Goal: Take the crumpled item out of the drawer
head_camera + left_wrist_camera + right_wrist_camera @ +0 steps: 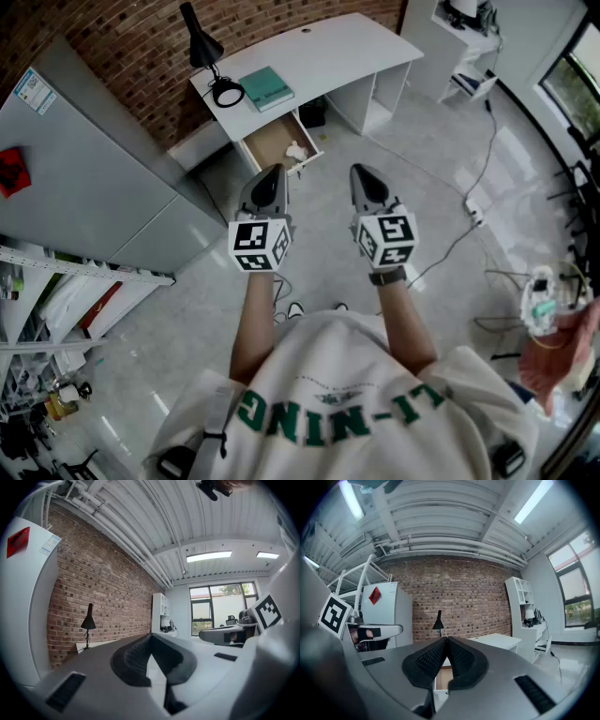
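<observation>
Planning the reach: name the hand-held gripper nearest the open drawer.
The left hand-held gripper: it lines up with the drawer; the right hand-held gripper sits aside.

White desk [337, 47], top ctr of frame: black lamp [211, 61] & teal book [266, 88] on its left end. Open drawer [272, 141] below holds crumpled item [296, 150].

Drawer at 12 o'clock
Crumpled white item [296, 149] lies in open wooden drawer [266, 142] under the white surface [347, 47]; on it, black desk lamp [226, 92] left of teal book [266, 88].
</observation>
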{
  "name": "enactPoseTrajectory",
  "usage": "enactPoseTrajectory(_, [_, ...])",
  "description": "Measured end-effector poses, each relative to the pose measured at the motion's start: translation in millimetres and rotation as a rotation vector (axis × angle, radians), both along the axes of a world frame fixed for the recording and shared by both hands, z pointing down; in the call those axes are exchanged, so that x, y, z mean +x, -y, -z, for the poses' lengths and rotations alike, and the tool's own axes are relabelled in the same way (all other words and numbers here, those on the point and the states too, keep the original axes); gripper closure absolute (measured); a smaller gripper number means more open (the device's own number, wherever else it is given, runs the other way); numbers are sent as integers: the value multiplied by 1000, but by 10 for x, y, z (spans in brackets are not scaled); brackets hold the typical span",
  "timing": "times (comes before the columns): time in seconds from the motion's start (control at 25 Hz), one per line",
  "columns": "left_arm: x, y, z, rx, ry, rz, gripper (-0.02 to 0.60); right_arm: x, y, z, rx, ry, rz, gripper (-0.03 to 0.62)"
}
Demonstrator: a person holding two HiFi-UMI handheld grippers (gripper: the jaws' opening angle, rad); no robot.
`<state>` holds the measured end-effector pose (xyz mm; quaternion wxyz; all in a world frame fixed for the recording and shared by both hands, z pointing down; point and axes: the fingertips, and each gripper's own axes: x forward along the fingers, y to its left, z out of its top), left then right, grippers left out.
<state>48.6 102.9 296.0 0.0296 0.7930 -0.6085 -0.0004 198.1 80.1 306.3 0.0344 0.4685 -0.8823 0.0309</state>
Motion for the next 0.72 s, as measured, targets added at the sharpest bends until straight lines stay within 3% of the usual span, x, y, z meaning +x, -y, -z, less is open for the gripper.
enactPoseTrajectory(0.44, [309, -55, -34, -15, 5, 5, 588, 316, -55, 14, 1, 25, 4, 589])
enactPoseTrajectory(0.72, [604, -247, -176, -47, 21, 12, 588, 641, -126, -122, -36, 115, -3, 589])
